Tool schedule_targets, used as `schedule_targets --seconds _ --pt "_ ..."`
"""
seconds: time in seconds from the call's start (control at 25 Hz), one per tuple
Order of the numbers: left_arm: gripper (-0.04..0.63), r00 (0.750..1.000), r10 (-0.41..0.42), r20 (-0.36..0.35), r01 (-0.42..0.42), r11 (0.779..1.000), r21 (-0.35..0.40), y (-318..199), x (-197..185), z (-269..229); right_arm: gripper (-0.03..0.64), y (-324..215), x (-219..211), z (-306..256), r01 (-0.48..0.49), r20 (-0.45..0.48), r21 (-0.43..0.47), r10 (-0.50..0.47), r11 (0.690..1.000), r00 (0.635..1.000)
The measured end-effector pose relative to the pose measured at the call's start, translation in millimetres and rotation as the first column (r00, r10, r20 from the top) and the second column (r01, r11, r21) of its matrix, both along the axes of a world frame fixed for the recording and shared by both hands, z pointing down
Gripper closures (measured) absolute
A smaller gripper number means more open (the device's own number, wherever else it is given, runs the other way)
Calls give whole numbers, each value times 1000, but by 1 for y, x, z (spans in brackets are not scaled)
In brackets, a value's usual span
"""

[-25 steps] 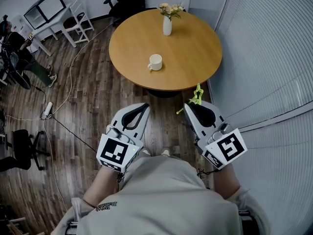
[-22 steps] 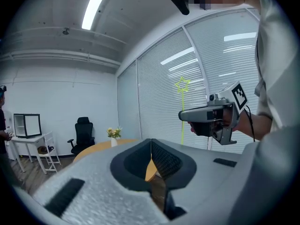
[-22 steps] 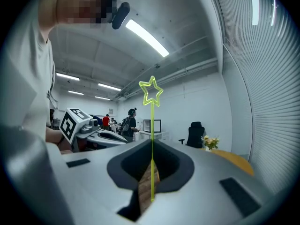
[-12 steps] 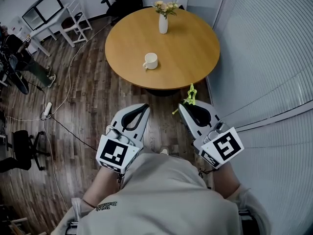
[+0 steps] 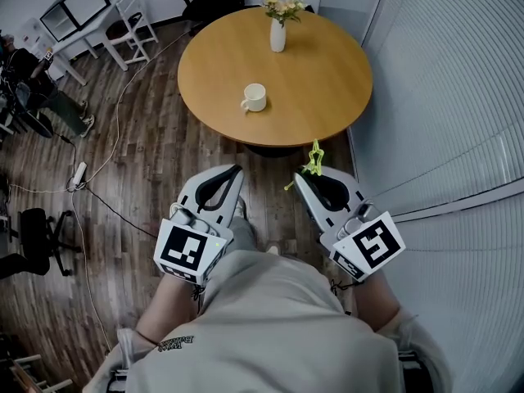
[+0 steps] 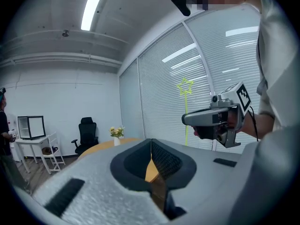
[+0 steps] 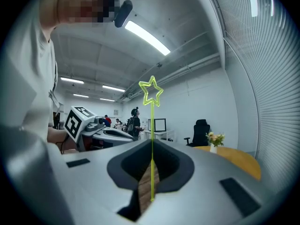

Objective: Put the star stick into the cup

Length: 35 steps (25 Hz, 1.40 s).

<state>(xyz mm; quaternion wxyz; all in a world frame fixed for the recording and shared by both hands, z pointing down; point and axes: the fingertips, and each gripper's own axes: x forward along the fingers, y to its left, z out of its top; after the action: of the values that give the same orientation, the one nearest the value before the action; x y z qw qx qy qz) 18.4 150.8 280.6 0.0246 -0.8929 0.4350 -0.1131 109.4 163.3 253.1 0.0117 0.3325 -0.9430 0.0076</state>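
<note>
Head view: round wooden table (image 5: 327,80) with white ceramic cup (image 5: 255,97) stands far on dark plank floor (image 5: 147,154); right gripper (image 5: 304,175) clamps thin yellow-green star stick (image 5: 313,164), left gripper (image 5: 238,169) closed, empty.

Upright star stick (image 7: 151,146), white cup (image 5: 255,97) apart

I see the star stick (image 7: 152,125) in neon yellow-green; the cup (image 5: 255,97) is white; the desk (image 5: 327,80) is tan wood; the left gripper (image 5: 236,170) and right gripper (image 5: 300,177) are pale grey with black-and-white square markers; the floor (image 5: 155,162) shows dark brown planks.

A flower vase (image 5: 277,38) stands on the round wooden table (image 5: 323,84) beside window blinds (image 5: 446,97).
</note>
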Motion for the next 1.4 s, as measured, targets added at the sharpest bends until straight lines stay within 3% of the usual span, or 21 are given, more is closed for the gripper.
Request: schedule_targets --seconds 0.6,1.4 --pt "572 1000 9 -18 -10 1000 -23 -34 -10 13 586 -36 -21 7 -1 -14 12 1 1000 1000" --pt "572 999 46 -25 -48 997 -54 -174 -57 22 586 -176 -64 1 -42 -52 23 43 999 998"
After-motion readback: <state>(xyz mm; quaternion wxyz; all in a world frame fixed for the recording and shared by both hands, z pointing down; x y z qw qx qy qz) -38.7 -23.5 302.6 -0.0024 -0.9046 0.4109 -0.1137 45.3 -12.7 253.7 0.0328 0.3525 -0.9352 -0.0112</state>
